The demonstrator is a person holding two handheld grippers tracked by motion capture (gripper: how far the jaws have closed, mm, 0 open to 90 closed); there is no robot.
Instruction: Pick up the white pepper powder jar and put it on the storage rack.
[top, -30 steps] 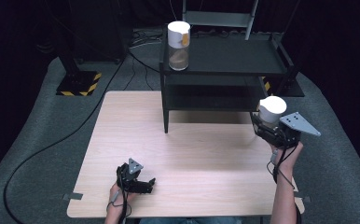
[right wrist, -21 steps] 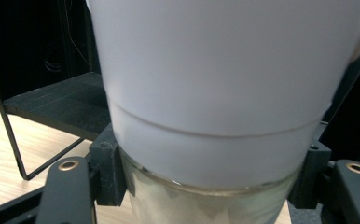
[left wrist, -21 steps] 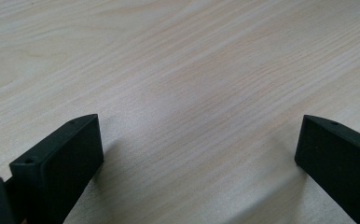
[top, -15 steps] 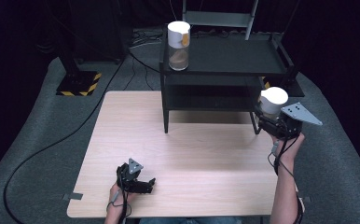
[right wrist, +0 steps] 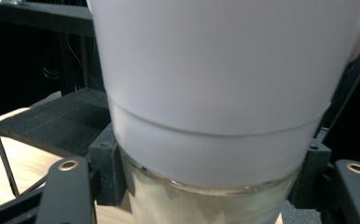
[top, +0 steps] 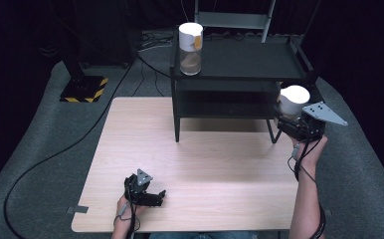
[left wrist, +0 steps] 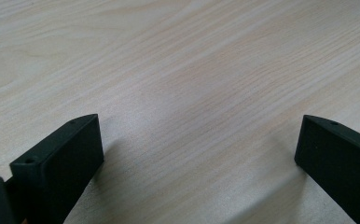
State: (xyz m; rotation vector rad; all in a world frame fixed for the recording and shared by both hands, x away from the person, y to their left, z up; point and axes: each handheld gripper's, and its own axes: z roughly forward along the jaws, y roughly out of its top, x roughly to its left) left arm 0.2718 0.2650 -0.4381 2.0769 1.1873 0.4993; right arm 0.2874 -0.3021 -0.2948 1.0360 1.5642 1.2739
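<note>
Black two-tier shelf [top: 240, 62] at wooden table's [top: 195, 159] far edge; grey carpet [top: 46, 164] around.

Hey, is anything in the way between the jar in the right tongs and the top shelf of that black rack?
Nothing visible blocks it. The jar, held in the right tongs, sits beside the rack's right end, below the top shelf. That shelf's right half is bare; the other jar stands at its left end.

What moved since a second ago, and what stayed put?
The right gripper, shut on the white-lidded jar, carried it a little up and away from the person, toward the right end of the black shelf. The left gripper stayed open on the table, and the other jar stayed on top of the shelf.
</note>
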